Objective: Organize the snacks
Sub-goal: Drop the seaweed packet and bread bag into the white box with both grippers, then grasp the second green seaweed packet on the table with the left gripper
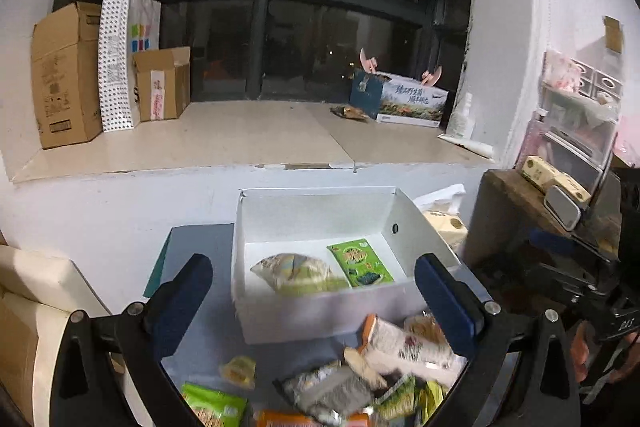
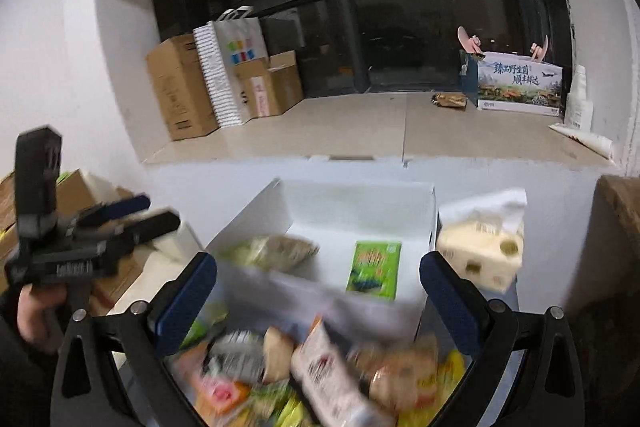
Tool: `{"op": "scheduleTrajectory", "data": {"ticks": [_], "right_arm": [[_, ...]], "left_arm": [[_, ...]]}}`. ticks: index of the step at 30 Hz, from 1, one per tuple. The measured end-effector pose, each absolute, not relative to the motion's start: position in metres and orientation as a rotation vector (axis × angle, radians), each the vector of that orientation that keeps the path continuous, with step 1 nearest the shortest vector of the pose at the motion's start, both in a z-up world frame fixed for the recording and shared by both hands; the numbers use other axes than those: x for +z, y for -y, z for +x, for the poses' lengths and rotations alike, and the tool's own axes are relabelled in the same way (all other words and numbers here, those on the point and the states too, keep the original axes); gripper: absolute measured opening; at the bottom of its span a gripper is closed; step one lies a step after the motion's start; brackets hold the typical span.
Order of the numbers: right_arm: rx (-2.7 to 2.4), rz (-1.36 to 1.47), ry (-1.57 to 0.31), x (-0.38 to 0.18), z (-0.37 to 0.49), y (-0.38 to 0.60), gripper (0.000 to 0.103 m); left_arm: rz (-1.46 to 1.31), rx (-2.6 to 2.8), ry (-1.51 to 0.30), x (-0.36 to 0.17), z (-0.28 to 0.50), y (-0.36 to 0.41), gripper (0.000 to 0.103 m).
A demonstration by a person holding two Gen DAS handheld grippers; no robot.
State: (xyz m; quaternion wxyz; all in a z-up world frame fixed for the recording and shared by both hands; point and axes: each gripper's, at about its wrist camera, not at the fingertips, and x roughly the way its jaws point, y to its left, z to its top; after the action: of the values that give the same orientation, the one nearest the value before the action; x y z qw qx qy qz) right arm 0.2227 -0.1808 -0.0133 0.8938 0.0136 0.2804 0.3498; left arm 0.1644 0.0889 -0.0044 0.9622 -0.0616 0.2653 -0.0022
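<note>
Snacks, two packets (image 1: 296,273) in one white box (image 1: 320,319), loose pile (image 1: 360,379) in front, both grippers' fingers (image 1: 184,291) released

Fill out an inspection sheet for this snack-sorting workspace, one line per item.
Surface: grey-blue table top, partly covered.
Job's things: white box open, holding a pale puffy bag and a flat green packet; loose snack pile in front of the box.
Clutter: tissue pack right of the box.
Grippers: left gripper open, nothing between the fingers; right gripper open, nothing held.
Cables: nothing seen.
Surroundings: window ledge with cardboard boxes, a paper bag, a printed carton; dark window behind.
</note>
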Motion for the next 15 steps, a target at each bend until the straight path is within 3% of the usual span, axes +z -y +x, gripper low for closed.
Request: {"op": "scheduleTrajectory", "data": {"ticks": [6,15], "right_arm": [[0.711,0.118,-0.521,-0.019,0.165,0.214,0.103],[0.573,0.164,-0.447,-0.030,0.105,0.250,0.103]], "left_arm": [[-0.150,0.021,-0.546,-0.016,0.102,-0.093,0.103],[-0.146,0.107,-0.632,-0.084,0.026,-0.107,0.103]]}}
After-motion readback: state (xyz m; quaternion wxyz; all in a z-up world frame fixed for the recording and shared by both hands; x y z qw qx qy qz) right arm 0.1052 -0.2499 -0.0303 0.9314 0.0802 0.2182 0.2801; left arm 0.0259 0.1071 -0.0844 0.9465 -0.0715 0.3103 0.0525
